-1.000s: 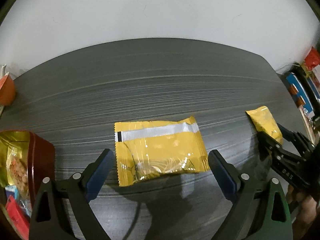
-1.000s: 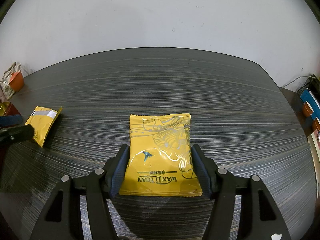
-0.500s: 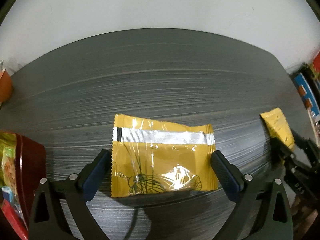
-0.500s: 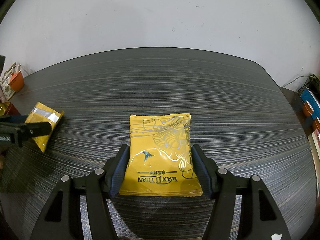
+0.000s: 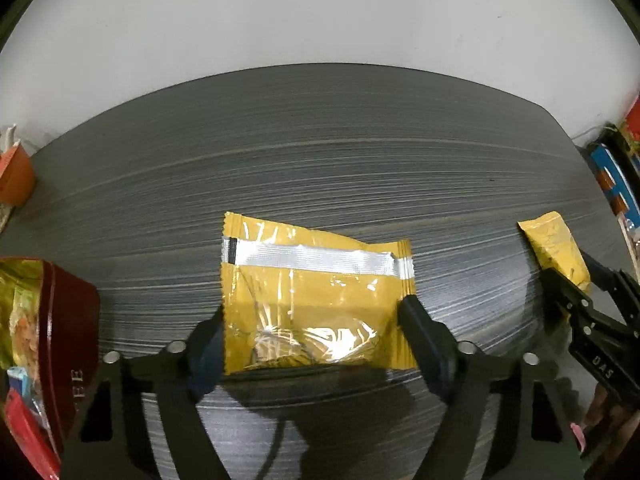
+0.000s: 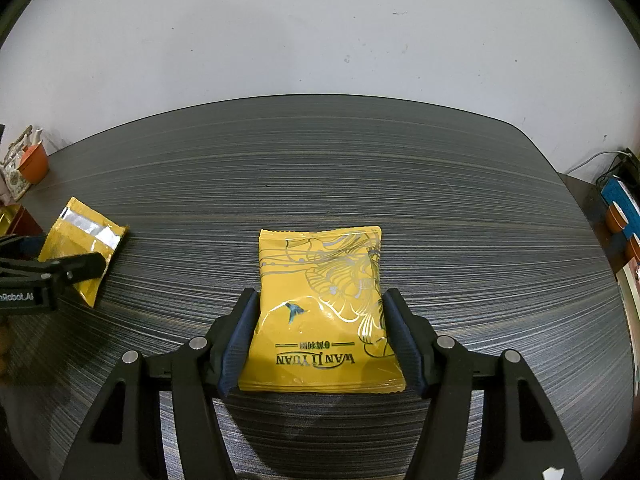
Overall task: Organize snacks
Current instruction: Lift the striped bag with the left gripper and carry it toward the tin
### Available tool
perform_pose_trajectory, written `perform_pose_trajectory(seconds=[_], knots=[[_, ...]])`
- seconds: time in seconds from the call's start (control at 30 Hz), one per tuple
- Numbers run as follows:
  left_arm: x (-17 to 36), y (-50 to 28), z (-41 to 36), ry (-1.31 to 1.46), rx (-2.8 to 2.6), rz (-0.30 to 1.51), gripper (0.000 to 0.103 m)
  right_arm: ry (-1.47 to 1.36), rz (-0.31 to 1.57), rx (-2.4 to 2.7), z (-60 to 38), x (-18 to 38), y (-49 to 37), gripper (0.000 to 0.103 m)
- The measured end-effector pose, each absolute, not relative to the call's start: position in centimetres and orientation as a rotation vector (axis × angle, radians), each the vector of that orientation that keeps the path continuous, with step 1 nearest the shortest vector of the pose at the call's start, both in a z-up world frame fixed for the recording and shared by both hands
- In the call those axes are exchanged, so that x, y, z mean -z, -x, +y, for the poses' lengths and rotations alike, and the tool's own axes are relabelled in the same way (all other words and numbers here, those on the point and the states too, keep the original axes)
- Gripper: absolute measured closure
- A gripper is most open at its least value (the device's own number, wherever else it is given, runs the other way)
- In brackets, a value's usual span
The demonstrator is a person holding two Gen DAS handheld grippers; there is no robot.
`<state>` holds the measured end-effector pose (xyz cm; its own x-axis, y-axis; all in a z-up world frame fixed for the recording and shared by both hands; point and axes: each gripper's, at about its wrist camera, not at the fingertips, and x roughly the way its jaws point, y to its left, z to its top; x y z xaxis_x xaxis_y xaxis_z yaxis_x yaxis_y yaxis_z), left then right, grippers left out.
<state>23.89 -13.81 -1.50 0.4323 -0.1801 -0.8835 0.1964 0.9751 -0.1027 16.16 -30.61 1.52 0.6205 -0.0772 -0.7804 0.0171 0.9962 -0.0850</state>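
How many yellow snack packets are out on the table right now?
2. One with a silver strip sits between the left gripper's fingers; the printed one sits between the right gripper's. More may be hidden in the red box.

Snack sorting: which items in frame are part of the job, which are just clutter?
Job:
- yellow packet with silver strip, between the left tool pads, which have just been closing
- yellow packet with bird print, clamped in the right tool
- red tin holding snacks

Clutter:
- orange pot
- blue box
- cable
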Motion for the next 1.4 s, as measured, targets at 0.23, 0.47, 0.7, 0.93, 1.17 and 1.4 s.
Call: perform_pose_trajectory(seconds=[0.23,0.47,0.7,0.93,1.17,1.4], knots=[[1.1,-23.0,-13.3,-0.008,0.239,1.079,0.036,0.071,0.9,0.055,-30.6,-1.5,-16.2,0.042],[0.1,-22.3,-13.6,0.013,0.235,1.056,0.053,0.071,0.9,0.054,-30.6,-1.6,-16.1,0.042],[-0.1,-22.8,-12.2,0.059,0.244,1.077,0.06,0.071,0.9,0.055,-30.6,-1.5,-16.1,0.042],[-0.5,-22.2,-11.7,0.069,0.262,1.048,0.073,0.07,0.9,0.054,-30.7,-1.5,-16.1,0.042],[-1.5,-21.8,-9.8,0.108,0.272,1.034,0.084,0.071,0.9,0.055,-30.7,-1.5,-16.2,0.042],[-2.8,-21.2,-9.9,0.107,0.262,1.009,0.089,0.07,0.901,0.054,-30.7,-1.6,-16.3,0.042]])
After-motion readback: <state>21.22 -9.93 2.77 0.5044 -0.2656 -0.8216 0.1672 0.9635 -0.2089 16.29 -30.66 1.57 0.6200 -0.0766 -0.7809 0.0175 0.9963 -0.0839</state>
